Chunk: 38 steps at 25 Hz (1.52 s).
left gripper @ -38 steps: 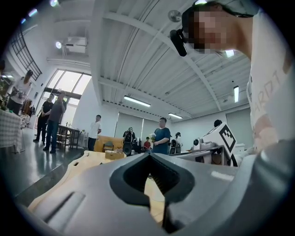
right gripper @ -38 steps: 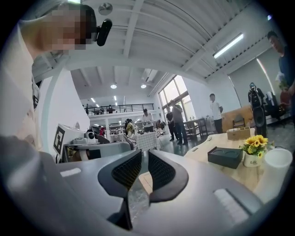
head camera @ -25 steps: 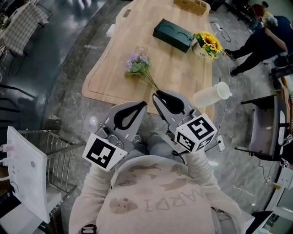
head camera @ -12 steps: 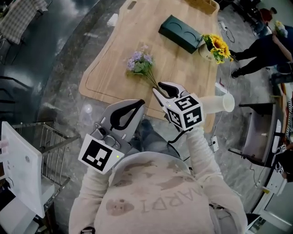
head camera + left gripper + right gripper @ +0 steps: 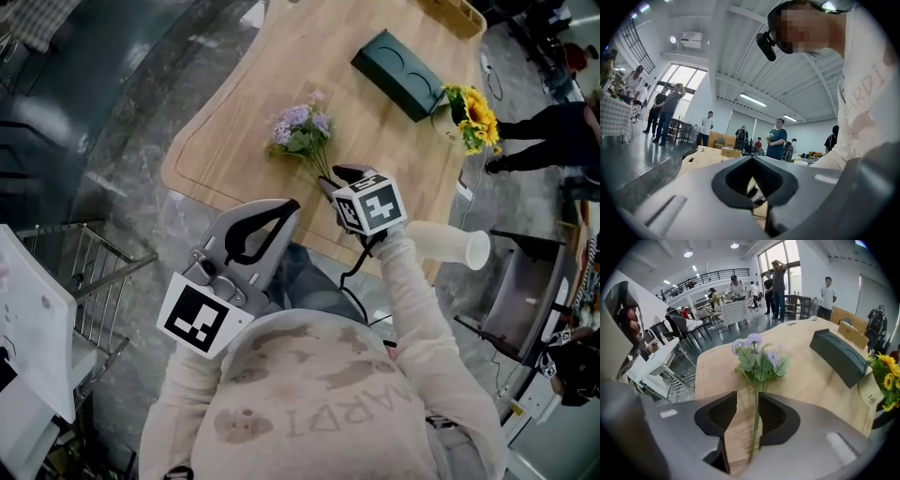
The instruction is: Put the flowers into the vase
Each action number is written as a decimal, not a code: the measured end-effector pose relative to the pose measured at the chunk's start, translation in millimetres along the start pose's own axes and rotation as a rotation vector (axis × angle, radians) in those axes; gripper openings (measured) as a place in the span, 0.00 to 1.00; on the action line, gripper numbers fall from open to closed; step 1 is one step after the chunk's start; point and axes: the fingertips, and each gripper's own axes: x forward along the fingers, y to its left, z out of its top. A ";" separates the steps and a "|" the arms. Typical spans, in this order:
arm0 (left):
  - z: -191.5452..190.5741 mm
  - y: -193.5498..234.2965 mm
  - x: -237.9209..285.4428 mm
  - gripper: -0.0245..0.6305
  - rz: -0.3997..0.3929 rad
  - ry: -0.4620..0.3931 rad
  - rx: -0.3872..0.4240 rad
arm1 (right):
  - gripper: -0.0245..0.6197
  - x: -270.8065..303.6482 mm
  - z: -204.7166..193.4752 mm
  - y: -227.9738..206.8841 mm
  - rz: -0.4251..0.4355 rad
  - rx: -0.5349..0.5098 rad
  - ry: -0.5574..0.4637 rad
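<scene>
A sweatshirt [image 5: 867, 89] shows the letters "ARDI". At the desk's [image 5: 244, 112] near edge, the right gripper [image 5: 747, 413], jaws spread, straddles the stem of the flowers [image 5: 759, 357]. The left gripper [image 5: 286, 206], pressed together and empty, hangs short of that edge.

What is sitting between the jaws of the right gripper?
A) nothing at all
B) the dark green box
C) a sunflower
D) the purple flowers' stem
D: the thin green stem of the purple flowers runs between the open jaws of the right gripper.

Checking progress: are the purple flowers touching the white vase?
Apart: in the head view the right gripper sits between the purple flowers and the white vase.
</scene>
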 end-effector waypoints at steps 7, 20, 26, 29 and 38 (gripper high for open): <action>-11.5 18.6 3.8 0.04 0.028 0.020 -0.031 | 0.33 35.0 -7.5 -13.9 0.007 0.017 0.137; -21.8 29.8 1.6 0.04 0.069 0.035 -0.050 | 0.20 66.3 -13.5 -22.0 -0.016 0.032 0.288; -19.9 25.9 -2.0 0.04 0.080 0.040 -0.040 | 0.12 69.8 -16.9 -25.1 -0.043 0.060 0.293; -19.2 22.6 -4.5 0.04 0.079 0.040 -0.035 | 0.10 65.5 -13.0 -23.8 -0.052 0.082 0.252; -9.7 8.0 -9.6 0.04 0.029 0.024 0.001 | 0.09 29.7 24.3 -11.1 -0.060 0.122 0.021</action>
